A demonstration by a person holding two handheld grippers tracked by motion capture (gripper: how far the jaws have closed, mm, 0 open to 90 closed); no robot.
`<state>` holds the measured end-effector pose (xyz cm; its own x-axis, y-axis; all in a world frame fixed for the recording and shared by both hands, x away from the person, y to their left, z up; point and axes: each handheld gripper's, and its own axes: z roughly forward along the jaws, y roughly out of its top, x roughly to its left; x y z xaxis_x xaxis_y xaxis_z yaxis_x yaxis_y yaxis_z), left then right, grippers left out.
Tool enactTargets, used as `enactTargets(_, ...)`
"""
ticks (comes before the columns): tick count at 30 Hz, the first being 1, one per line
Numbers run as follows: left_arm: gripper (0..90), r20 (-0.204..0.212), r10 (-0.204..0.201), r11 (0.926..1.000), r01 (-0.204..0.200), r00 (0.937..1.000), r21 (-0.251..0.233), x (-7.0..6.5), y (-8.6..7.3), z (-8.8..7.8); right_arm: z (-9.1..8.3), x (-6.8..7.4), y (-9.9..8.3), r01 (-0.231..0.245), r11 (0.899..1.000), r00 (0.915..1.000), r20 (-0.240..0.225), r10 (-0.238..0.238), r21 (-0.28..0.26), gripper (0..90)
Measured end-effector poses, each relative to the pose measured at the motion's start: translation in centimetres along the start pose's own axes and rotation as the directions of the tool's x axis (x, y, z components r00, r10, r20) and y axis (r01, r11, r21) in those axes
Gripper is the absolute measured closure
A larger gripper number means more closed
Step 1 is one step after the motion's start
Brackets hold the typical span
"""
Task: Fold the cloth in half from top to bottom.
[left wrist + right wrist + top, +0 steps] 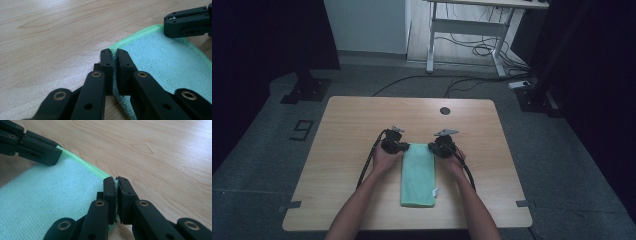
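A folded green cloth (417, 175) lies lengthwise on the wooden table (352, 130), its far end between my two grippers. My left gripper (404, 147) is shut on the cloth's far left corner; in the left gripper view its jaws (115, 51) pinch the cloth's edge (162, 62). My right gripper (432, 147) is shut on the far right corner, and the right gripper view shows its jaws (116, 179) clamped over the green hem (50, 195). Each gripper view also shows the other gripper at the opposite corner: the right gripper (167, 27) and the left gripper (55, 155).
A small round hole (445, 111) sits near the table's far edge. Beyond the table stand a white desk frame (467, 30) with loose cables on the floor and black stand bases (307, 90) at both sides. Bare wood surrounds the cloth.
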<state>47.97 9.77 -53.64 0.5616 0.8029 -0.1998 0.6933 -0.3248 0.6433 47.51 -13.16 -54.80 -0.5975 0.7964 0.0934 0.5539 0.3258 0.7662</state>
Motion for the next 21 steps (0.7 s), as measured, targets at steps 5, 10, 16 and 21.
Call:
enactTargets(5,86.6,0.007,0.022,0.9996,-0.022,0.9997,-0.020,-0.3,0.2,-0.7,-0.7,-0.2,0.0,0.012,1.000,0.9996,-0.026,-0.012,-0.011,85.9)
enactTargets(10,86.7,0.005,0.044,0.9975,-0.044,0.9990,-0.056,-0.6,0.6,-1.8,-1.9,-0.1,0.6,0.020,0.998,0.9991,-0.037,-0.022,-0.060,86.0)
enactTargets(16,86.6,0.002,0.081,0.9917,-0.081,0.9967,-0.100,-1.1,1.2,-3.5,-3.0,0.2,1.2,0.043,0.994,0.9985,-0.028,-0.046,-0.099,86.0)
enactTargets(21,86.7,-0.003,0.094,0.9876,-0.094,0.9955,-0.126,-1.4,1.8,-4.5,-4.0,0.4,1.9,0.051,0.989,0.9983,-0.020,-0.055,-0.136,86.0)
